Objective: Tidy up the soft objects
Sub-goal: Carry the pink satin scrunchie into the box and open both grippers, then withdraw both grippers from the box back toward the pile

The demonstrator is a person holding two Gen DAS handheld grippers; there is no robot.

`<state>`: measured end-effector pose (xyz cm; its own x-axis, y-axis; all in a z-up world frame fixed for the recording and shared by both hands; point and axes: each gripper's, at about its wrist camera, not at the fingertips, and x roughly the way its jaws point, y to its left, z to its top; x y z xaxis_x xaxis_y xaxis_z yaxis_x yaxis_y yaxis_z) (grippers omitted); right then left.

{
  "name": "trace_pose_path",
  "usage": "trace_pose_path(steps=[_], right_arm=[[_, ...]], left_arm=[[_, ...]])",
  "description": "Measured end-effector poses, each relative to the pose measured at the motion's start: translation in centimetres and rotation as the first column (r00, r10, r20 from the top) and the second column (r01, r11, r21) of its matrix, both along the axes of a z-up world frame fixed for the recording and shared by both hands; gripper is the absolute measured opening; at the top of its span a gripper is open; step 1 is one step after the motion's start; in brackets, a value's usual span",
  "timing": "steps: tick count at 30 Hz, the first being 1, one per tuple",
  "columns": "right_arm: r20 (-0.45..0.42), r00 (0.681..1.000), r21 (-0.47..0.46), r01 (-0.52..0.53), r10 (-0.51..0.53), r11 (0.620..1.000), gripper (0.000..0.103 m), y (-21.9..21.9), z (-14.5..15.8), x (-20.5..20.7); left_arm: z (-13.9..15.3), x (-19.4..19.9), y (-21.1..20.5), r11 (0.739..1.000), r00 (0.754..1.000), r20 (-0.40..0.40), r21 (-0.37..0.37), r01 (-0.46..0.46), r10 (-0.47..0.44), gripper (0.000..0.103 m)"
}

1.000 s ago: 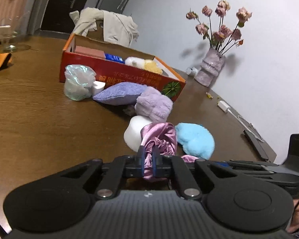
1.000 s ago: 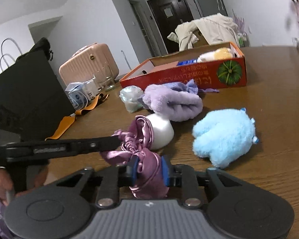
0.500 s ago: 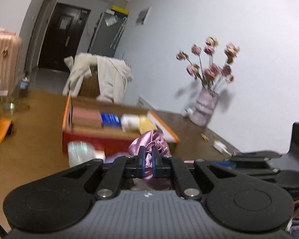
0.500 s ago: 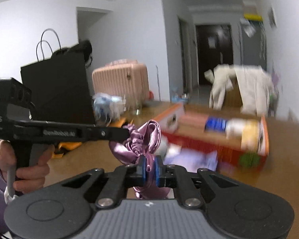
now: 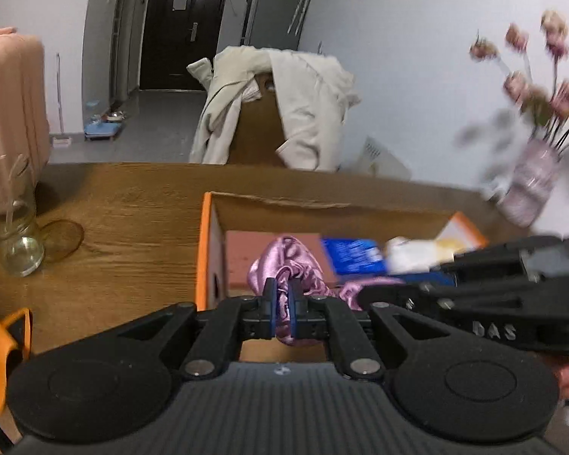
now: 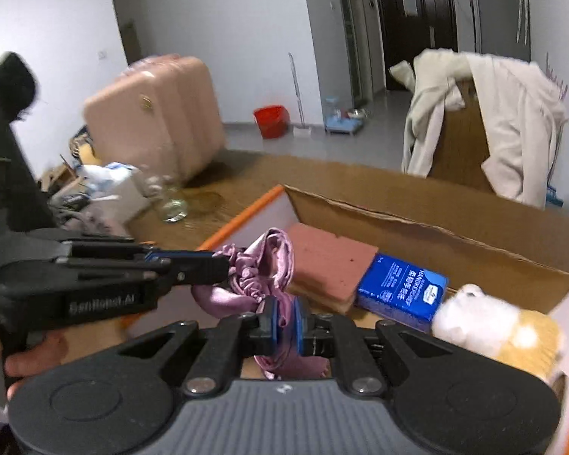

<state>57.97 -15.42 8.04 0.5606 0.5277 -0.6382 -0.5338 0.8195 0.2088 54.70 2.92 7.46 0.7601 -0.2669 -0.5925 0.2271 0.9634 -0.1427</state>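
The pink satin scrunchie (image 5: 284,265) hangs over the open orange cardboard box (image 5: 208,250) — pinched by both the left gripper (image 5: 283,313) and right gripper (image 6: 284,322), above what looks like a pink sponge (image 6: 330,261)

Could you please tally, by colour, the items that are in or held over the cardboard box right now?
Purple satin scrunchie, held over the box: 1
Pink sponge block: 1
Blue tissue pack: 1
White-and-yellow plush: 1
Total: 4
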Motion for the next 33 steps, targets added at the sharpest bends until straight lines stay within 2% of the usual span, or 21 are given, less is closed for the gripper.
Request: trace_pose_path(steps=[2, 4, 7, 10, 14, 16, 18, 20, 24, 26, 30, 33], right_arm=[[-0.007, 0.999, -0.026, 0.032, -0.033, 0.999, 0.02, 0.7, -1.2, 1.4], [-0.01, 0.998, -0.055, 0.059, -0.059, 0.997, 0.031, 1.2, -1.9, 2.2], [0.001, 0.998, -0.03, 0.059, -0.059, 0.998, 0.036, 0.9, -2.1, 2.4], [0.03, 0.996, -0.013, 0.088, -0.087, 0.996, 0.037, -0.2, -0.9, 1.7], [0.083, 0.989, 0.019, 0.123, -0.124, 0.992, 0.041, -2.7, 2.7, -1.0], [0.121, 0.982, 0.026, 0.141, -0.143, 0.99, 0.042, -4.1, 4.8, -3.1], [0.153, 0.975, 0.031, 0.156, -0.159, 0.987, 0.048, -5.5, 6.6, -5.6], [0.189, 0.966, 0.031, 0.173, -0.176, 0.984, 0.053, -6.9, 8.2, -8.6], [0.254, 0.943, 0.036, 0.213, -0.215, 0.976, 0.056, -9.3, 10.1, -15.4], [0.298, 0.928, 0.033, 0.225, -0.224, 0.974, 0.063, -10.1, 10.6, -18.9], [0.363, 0.897, 0.035, 0.259, -0.253, 0.965, 0.065, -11.1, 10.7, -25.3], [0.4, 0.875, 0.052, 0.273, -0.271, 0.96, 0.068, -11.3, 9.7, -29.8]], left_arm=[[-0.7, 0.4, -0.2, 0.999, 1.0, 0.011, 0.042, 0.009, -0.01, 0.009], [-1.0, 0.1, -0.2, 0.999, 1.0, 0.014, 0.048, 0.018, -0.019, 0.013], [-1.0, -0.3, 0.5, 0.999, 1.0, 0.016, 0.028, 0.024, -0.024, 0.018], [0.0, -1.3, 1.1, 1.0, 0.999, 0.032, 0.027, 0.016, -0.017, 0.023], [2.8, -3.6, 1.8, 1.0, 0.996, 0.087, 0.017, 0.015, -0.017, 0.03], [4.5, -5.5, 2.1, 0.999, 0.992, 0.125, 0.028, 0.016, -0.02, 0.035], [6.1, -8.1, 2.5, 0.999, 0.985, 0.171, 0.035, 0.014, -0.02, 0.039], [7.5, -10.6, 2.6, 0.999, 0.976, 0.218, 0.051, 0.008, -0.019, 0.053], [9.0, -17.1, 2.2, 0.992, 0.94, 0.34, 0.124, -0.012, -0.031, 0.067], [9.3, -20.5, 1.8, 0.989, 0.918, 0.392, 0.145, 0.0, -0.058, 0.077], [9.4, -26.1, 0.9, 0.987, 0.892, 0.446, 0.163, -0.003, -0.071, 0.08], [9.0, -29.6, 0.7, 0.993, 0.89, 0.455, 0.113, -0.022, -0.032, 0.085]])
